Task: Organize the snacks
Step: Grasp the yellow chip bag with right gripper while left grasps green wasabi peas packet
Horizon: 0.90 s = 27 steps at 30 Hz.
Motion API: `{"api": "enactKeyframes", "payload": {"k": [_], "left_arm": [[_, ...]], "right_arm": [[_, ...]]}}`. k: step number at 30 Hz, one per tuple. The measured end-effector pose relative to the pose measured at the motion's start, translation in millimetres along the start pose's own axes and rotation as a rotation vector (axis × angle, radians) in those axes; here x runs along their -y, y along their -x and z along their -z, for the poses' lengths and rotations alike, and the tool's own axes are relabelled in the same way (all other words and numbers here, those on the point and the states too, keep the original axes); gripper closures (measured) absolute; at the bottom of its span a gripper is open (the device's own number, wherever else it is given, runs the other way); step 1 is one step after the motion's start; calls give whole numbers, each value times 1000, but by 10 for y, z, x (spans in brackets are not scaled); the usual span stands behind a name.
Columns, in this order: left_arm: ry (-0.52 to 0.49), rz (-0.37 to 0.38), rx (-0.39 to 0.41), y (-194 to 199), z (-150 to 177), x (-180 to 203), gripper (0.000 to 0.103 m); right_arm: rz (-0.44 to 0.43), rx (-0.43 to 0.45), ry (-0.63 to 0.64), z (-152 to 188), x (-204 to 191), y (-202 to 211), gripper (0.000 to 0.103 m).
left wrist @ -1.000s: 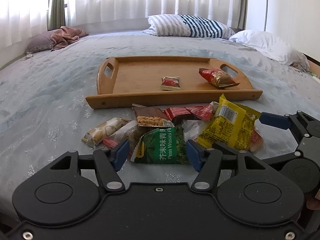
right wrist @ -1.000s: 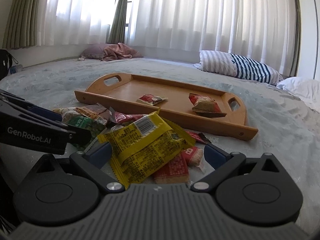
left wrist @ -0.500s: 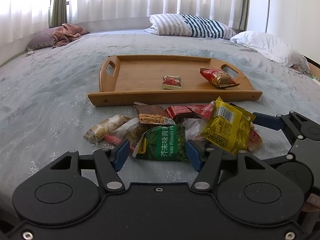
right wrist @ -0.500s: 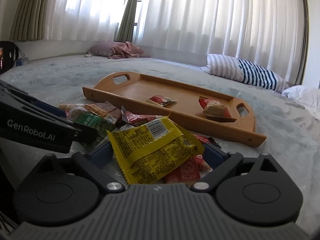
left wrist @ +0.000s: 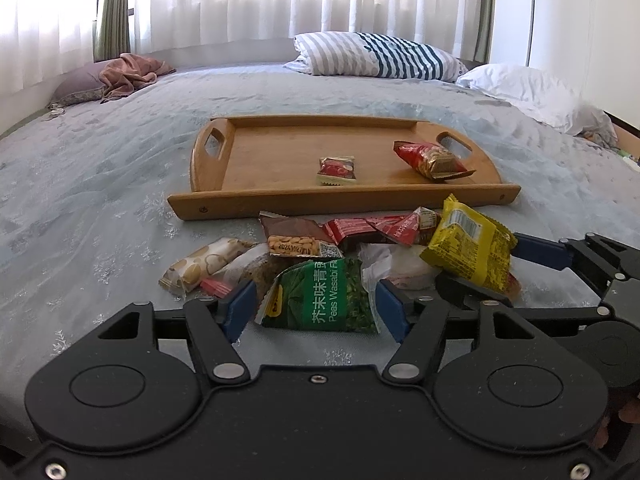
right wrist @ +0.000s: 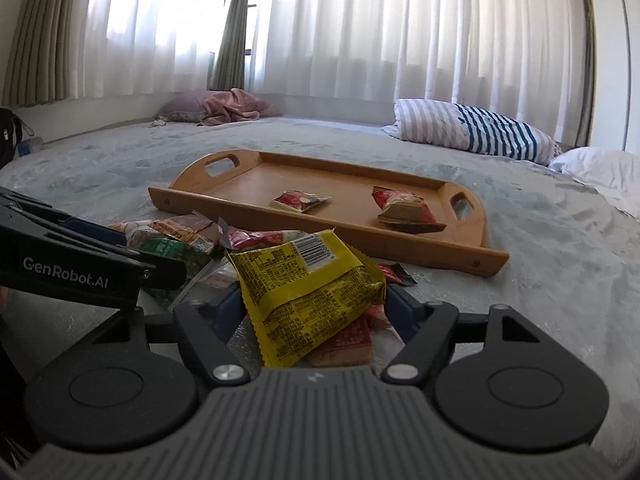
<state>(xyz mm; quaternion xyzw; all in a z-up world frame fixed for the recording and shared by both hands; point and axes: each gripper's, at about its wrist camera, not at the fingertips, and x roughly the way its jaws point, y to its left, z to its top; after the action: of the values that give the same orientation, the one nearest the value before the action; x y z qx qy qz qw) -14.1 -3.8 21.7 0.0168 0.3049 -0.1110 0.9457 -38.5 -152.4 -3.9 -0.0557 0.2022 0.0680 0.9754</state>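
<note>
**Right claw clenching yellow packet, left claw straddling wasabi peas**

While the yellow packet (right wrist: 308,288) is sitting lifted at lower centre of the right wrist view, the right gripper (right wrist: 312,308) is clenching it; its jaws have just been closing, both blue pads now pressing the packet's sides. Under it, a red packet (right wrist: 348,340) is lying on the bedspread (right wrist: 540,248). In the left wrist view, the left gripper (left wrist: 312,308) is standing released around the green wasabi peas bag (left wrist: 324,296), jaws just opening a little, pads beside the bag, not squeezing. Other snacks are piling just behind. Wooden tray (left wrist: 224,168), frame centre, is holding two red packets (left wrist: 338,170), well apart.
</note>
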Motion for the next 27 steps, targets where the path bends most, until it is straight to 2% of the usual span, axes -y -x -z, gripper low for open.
{"api": "enactKeyframes", "payload": {"k": [14,18,22,27], "left_arm": [[-30,-49,-4,-32,36,127,37],[-34,-7,1,46,82,173,36],[-16,-28,-24,-36,96,140,36],[-7,-32,-8,-105,69,105,25]], "right_arm": [[100,5,-75,1,228,128,28],[114,6,-80,6,246,131,28],[120,3,-88,11,249,114,26],[124,5,-90,10,234,115,26]]}}
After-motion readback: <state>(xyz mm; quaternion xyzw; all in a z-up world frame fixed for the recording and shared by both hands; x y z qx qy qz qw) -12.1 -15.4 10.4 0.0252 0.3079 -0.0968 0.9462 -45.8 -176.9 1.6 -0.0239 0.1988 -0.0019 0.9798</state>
